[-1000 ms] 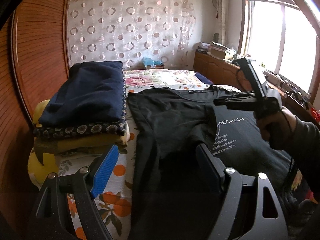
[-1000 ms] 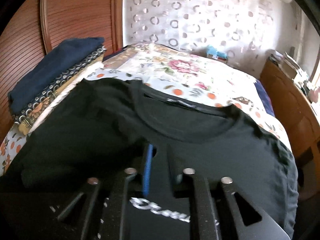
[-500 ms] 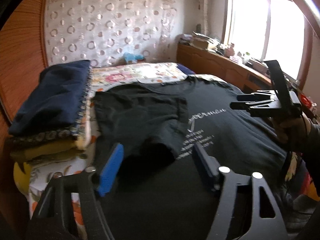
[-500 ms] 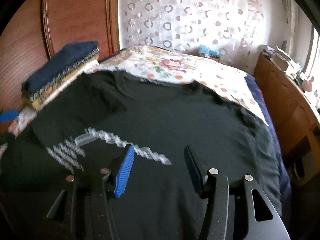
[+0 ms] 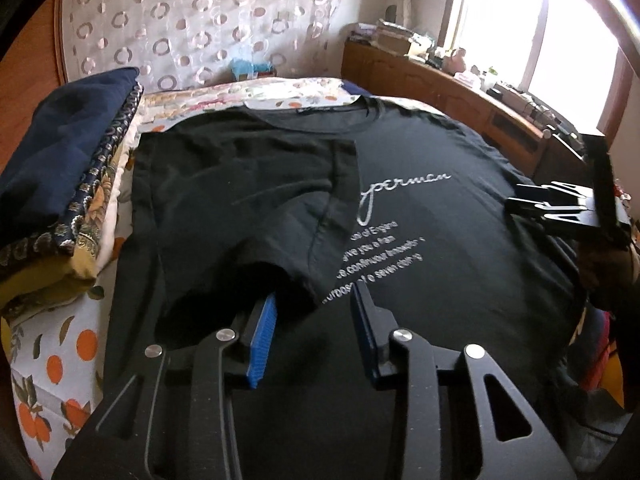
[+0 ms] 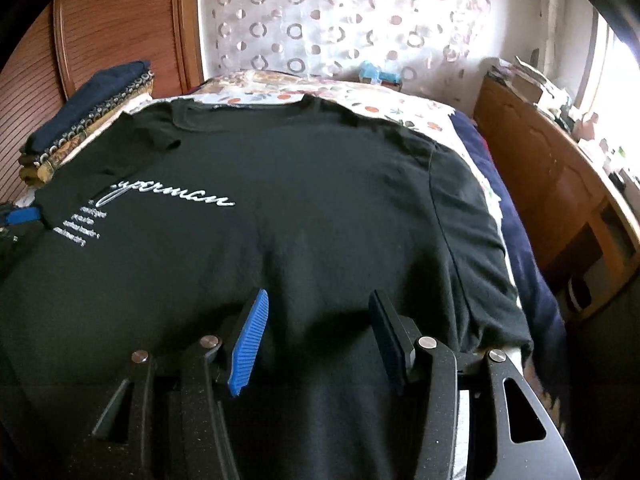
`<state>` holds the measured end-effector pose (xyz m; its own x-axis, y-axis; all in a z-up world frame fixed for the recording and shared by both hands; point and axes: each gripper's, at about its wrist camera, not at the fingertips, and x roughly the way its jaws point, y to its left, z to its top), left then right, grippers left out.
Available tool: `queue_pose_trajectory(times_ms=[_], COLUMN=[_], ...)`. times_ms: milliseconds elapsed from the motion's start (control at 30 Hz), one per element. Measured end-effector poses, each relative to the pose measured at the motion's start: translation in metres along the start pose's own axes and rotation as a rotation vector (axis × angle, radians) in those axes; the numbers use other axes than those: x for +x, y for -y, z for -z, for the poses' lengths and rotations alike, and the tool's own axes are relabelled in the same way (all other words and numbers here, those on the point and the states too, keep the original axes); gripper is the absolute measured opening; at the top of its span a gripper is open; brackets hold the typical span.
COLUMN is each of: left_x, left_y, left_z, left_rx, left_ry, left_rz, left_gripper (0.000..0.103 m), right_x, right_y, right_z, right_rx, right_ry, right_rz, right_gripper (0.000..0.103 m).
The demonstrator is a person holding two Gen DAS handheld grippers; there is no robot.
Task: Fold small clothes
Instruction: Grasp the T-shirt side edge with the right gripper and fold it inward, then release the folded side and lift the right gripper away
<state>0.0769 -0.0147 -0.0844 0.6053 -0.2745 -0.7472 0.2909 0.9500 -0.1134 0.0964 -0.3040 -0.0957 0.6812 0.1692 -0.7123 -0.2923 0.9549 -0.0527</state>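
- The black T-shirt [image 5: 420, 216] lies flat on the floral bedspread [image 5: 60, 340], its left sleeve folded in over the chest.
- Your left gripper [image 5: 314, 320] is closing just over that sleeve's hem, gripping nothing.
- Your right gripper [image 6: 316, 332] hangs released above the shirt's right half.

Left hand-held gripper [image 5: 312, 312]: matt black frame of cut-out linkage arms joined by round silver screw heads, carrying two flat fingers faced with ribbed blue pads [image 5: 262, 344]. Right hand-held gripper [image 6: 316, 320]: the same black frame, silver screws and blue ribbed pads [image 6: 248, 348]. From the left wrist camera its body appears as a black block with a dark cable beside it.
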Motion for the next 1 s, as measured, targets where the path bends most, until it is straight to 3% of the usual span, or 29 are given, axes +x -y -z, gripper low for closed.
queue_pose_trajectory(times_ms=[100, 167, 300, 600, 733, 867, 933, 1000], left_x=[0.007, 0.008, 0.004, -0.012, -0.021, -0.038, -0.046, -0.052], left_y=[0.0, 0.002, 0.004, 0.019, 0.025, 0.027, 0.027, 0.027], left_z=[-0.002, -0.003, -0.002, 0.0, 0.001, -0.001, -0.005, -0.007], left_rx=[0.005, 0.015, 0.005, -0.019, -0.006, 0.005, 0.009, 0.016], left_ry=[-0.02, -0.026, -0.027, -0.028, -0.003, 0.071, 0.107, 0.144], left_rz=[-0.004, -0.013, 0.038, 0.076, 0.072, 0.056, 0.05, 0.037], left_gripper=[0.036, 0.021, 0.013, 0.013, 0.02, 0.044, 0.048, 0.061], right_x=[-0.005, -0.008, 0.0, 0.002, 0.001, 0.001, 0.002, 0.002], right_y=[-0.004, -0.009, -0.006, 0.004, 0.006, 0.008, 0.008, 0.009], right_z=[0.001, 0.002, -0.005, -0.01, -0.01, -0.01, -0.01, -0.01], right_rx=[-0.009, -0.023, -0.011, 0.002, 0.006, 0.013, 0.016, 0.017], right_ry=[0.008, 0.014, 0.01, 0.004, 0.003, 0.0, -0.001, -0.001], right_rz=[0.014, 0.026, 0.01, -0.003, -0.008, -0.014, -0.016, -0.017], right_gripper=[0.054, 0.054, 0.054, 0.054, 0.055, 0.055, 0.055, 0.055])
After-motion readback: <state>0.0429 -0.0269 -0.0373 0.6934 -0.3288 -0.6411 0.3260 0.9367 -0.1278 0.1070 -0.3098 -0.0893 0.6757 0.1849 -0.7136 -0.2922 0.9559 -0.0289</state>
